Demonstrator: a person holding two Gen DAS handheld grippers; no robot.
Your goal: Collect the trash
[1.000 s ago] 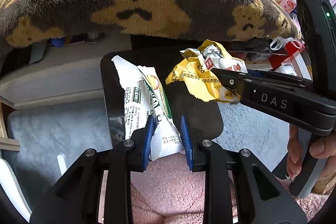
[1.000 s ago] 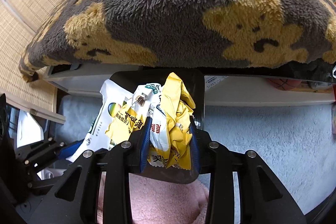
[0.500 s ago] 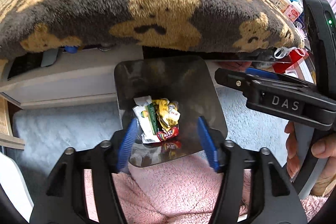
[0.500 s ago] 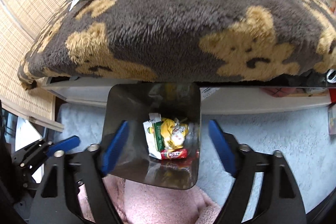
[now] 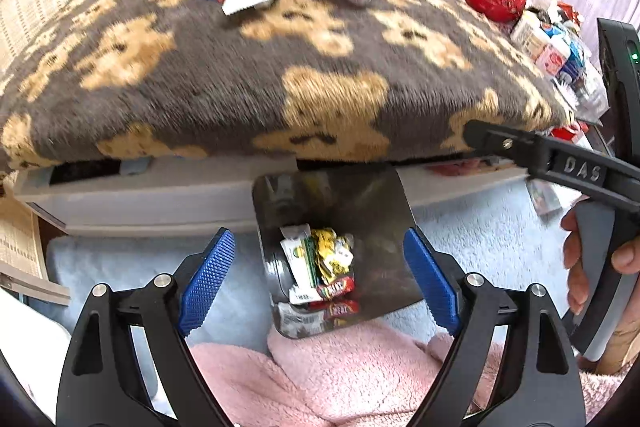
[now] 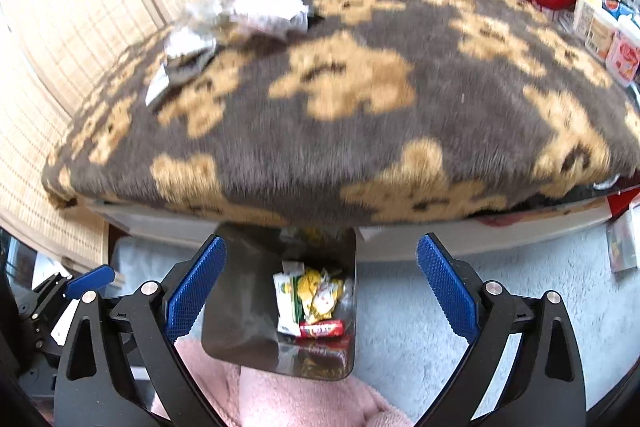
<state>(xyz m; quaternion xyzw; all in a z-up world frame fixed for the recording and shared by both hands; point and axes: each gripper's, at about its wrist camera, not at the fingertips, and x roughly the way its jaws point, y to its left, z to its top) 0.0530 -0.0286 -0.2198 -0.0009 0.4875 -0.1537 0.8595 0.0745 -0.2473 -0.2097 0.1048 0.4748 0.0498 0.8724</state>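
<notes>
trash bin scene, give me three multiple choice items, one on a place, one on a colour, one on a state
1. Where do the yellow and white wrappers lie?
A. on the bear-pattern blanket
B. inside the metal bin
C. in the left gripper

2. What colour are the left gripper finger pads?
A. blue
B. red
C. green

3. How does the right gripper stand?
A. shut on a wrapper
B. shut on nothing
C. open, holding nothing

Answers: 1 B, they sit at the bin's bottom; 2 A, both pads show blue; 3 C, its fingers are spread wide with nothing between.
</notes>
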